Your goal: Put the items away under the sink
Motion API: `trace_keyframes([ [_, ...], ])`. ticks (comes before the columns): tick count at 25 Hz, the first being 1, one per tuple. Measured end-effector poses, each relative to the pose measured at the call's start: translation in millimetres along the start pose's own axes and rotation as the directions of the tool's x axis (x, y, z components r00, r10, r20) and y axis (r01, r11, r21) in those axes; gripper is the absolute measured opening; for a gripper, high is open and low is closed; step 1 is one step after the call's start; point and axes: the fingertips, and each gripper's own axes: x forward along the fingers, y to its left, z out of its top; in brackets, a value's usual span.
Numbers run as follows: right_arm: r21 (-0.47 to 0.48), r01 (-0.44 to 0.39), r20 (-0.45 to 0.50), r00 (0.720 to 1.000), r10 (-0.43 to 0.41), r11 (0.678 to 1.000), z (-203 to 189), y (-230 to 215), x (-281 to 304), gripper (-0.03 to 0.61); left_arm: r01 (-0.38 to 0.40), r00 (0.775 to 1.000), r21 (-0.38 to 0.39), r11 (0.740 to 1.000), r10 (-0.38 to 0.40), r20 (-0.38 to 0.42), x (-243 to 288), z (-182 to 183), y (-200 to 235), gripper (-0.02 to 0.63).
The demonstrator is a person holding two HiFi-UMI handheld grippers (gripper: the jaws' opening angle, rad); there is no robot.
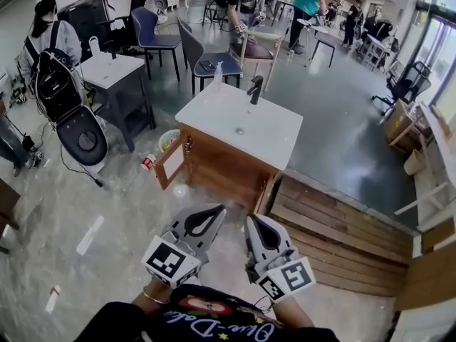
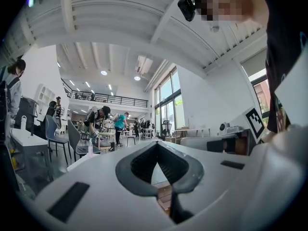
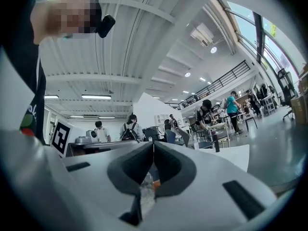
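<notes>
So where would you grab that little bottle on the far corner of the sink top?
Probably the bottle by its straight body, below the narrow top, jaws level, coming from the corner side: it stands upright at the edge of the countertop, with the faucet well apart.

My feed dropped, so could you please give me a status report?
Tools shut, empty: left tool, right tool. Ahead, sink cabinet, door open; red-and-white container on floor beside it. In the way: small white object on floor before cabinet.
</notes>
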Motion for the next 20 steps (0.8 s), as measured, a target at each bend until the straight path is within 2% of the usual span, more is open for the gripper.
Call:
trace_keyframes([
  [5,0.001,0.002,-0.008,1.0,-0.002,1.0,-3.5,-2.7,16.1,0.009,0.011,1.0,-0.039,0.999,-0.011,0.002,-3.6,-2.8,16.1,0.008],
  [20,0.01,-0.025,-0.02,0.999,0.025,1.0,-10.2,9.5,68.4,0.009,-0.01,1.0,-0.012,1.0,0.01,0.016,-11.4,0.5,67.5,0.008],
])
